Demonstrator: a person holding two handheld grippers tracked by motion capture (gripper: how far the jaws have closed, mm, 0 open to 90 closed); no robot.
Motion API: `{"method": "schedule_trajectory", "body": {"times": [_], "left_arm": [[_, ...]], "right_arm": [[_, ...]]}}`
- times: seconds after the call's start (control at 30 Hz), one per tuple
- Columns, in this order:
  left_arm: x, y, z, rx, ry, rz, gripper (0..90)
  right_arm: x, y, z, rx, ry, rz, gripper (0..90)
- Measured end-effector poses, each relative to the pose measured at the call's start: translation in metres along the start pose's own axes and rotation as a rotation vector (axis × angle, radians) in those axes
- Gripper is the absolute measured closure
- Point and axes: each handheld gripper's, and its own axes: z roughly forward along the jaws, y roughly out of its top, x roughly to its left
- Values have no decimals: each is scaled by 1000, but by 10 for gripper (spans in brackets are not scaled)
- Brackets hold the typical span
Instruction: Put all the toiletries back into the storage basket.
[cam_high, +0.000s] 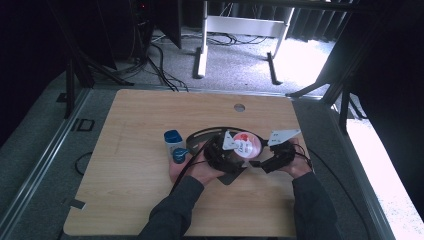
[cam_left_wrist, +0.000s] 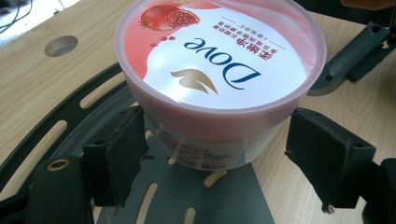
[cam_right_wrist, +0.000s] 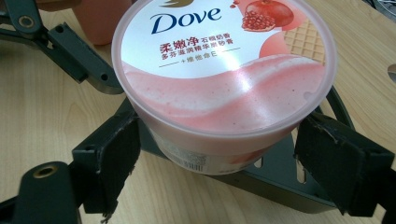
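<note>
**Here, a Dove tub sits between two grippers**

Near the middle of the wooden table, a pink Dove tub with a pomegranate lid stands upright on a dark slotted plate. The left gripper brackets the tub's lower wall: its left pad touches the tub, while the right pad stands just apart, so the jaws are released. From the opposite side, the right gripper does likewise, with its left pad against the tub and a gap at the right pad. In the high view, a blue-capped bottle stands just beside the left hand.
</note>
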Motion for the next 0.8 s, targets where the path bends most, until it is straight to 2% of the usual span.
{"method": "schedule_trajectory", "body": {"times": [0.2, 0.6, 0.8], "left_arm": [[1, 3, 6, 9, 23, 5, 204], [6, 7, 18, 15, 42, -9, 205], [7, 11, 22, 22, 55, 8, 204]], "right_arm": [[-6, -1, 2, 8, -8, 5, 145], [-18, -2, 7, 28, -12, 27, 145], [-23, -3, 8, 32, -15, 39, 145]]}}
